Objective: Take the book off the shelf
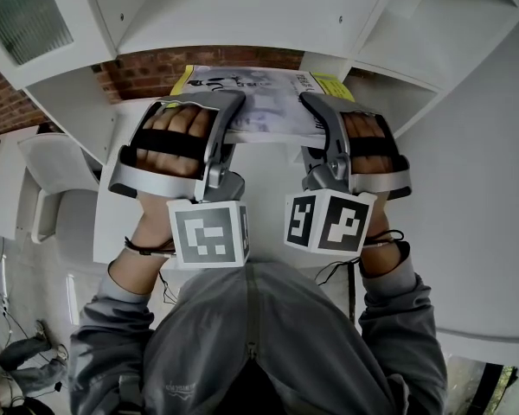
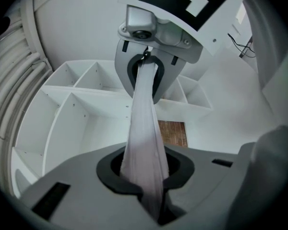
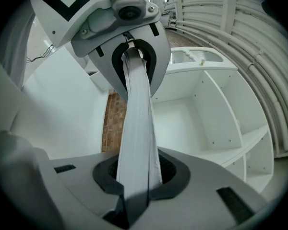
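book (image 1: 261, 102): thin softcover, flat, at 12 o'clock from me, just in front of white shelf (image 1: 242, 15). left gripper (image 1: 231, 121) pinched narrow on its 9 o'clock edge, right gripper (image 1: 316, 115) same at 3 o'clock. i judge it light, floppy, prob slick; keep both edge grips.

A brick wall (image 1: 156, 72) shows just beyond the left hand-held gripper (image 1: 232, 119). A white chair (image 1: 48, 158) stands well to its left. Dark cables (image 1: 4, 318) lie on the floor (image 1: 43, 292) nearby.
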`<action>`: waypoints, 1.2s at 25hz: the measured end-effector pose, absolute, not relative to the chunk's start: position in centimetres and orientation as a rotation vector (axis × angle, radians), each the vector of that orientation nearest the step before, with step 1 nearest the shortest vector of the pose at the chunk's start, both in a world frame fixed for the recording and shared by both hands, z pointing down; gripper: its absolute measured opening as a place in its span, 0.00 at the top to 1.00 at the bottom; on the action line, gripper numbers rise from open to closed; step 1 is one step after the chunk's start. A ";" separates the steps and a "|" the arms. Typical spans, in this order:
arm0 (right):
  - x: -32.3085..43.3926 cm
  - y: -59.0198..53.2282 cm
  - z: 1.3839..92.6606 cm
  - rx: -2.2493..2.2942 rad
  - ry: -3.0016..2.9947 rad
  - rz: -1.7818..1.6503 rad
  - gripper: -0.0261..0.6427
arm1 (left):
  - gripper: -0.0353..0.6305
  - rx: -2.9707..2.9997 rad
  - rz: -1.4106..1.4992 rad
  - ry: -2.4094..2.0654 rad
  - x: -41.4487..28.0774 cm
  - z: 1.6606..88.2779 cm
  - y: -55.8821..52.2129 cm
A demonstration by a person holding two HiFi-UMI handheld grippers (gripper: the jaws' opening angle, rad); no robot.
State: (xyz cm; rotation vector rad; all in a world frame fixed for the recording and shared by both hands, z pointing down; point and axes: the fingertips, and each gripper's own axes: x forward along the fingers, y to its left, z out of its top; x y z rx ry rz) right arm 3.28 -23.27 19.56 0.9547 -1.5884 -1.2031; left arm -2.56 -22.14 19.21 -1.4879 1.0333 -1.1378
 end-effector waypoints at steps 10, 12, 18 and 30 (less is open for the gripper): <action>3.1 -22.9 24.9 0.890 -1.647 -1.097 0.84 | 0.84 -1.565 -1.214 0.981 -2.8 24.3 -21.9; 2.9 -22.8 25.9 0.871 -1.657 -1.073 0.84 | 0.84 -1.583 -1.227 0.969 -3.0 25.2 -21.8; 2.2 -22.7 28.6 0.817 -1.686 -1.005 0.84 | 0.83 -1.647 -1.276 0.934 -3.6 27.9 -21.7; 1.7 -22.4 37.0 0.719 -1.737 -0.857 0.84 | 0.83 -1.799 -1.373 0.860 -4.0 36.3 -21.5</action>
